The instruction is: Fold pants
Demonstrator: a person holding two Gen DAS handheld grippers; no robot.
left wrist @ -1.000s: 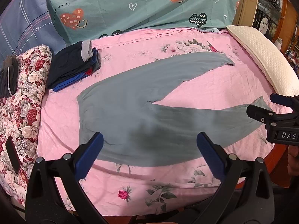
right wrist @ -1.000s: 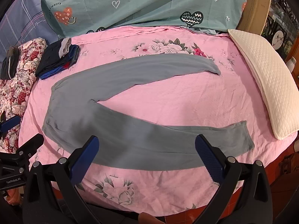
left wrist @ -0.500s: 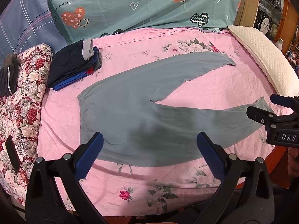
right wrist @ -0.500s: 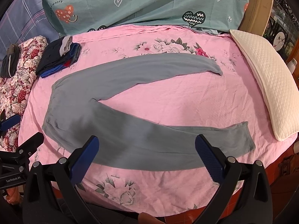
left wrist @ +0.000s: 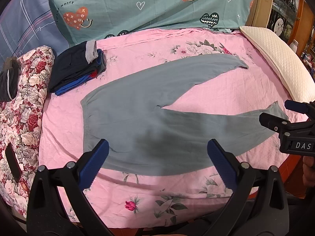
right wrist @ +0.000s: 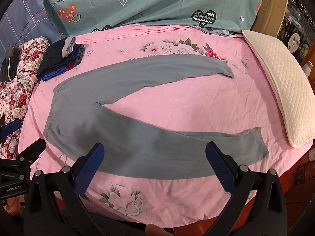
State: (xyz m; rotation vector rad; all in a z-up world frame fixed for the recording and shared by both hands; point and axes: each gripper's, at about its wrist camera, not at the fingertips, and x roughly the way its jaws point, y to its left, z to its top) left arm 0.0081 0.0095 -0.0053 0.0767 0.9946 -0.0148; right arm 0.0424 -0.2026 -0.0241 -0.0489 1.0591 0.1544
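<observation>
Grey pants (left wrist: 137, 118) lie flat on the pink floral bed sheet (left wrist: 226, 90), legs spread in a V, waistband to the left. They also show in the right wrist view (right wrist: 122, 129). My left gripper (left wrist: 157, 157) is open and empty, held above the near edge of the pants by the seat. My right gripper (right wrist: 155, 159) is open and empty above the near leg. The right gripper also shows at the right edge of the left wrist view (left wrist: 283, 118), near the near leg's cuff. The left gripper shows at the left edge of the right wrist view (right wrist: 17, 137).
A stack of folded dark clothes (left wrist: 76, 70) sits at the back left of the bed. A floral quilt (left wrist: 21, 108) lies along the left, a white pillow (left wrist: 279, 66) along the right, a teal duvet (left wrist: 147, 5) at the back.
Both views have shifted slightly, with the bed and pants drifting a little in frame. The pants lie as before and both grippers stay open.
</observation>
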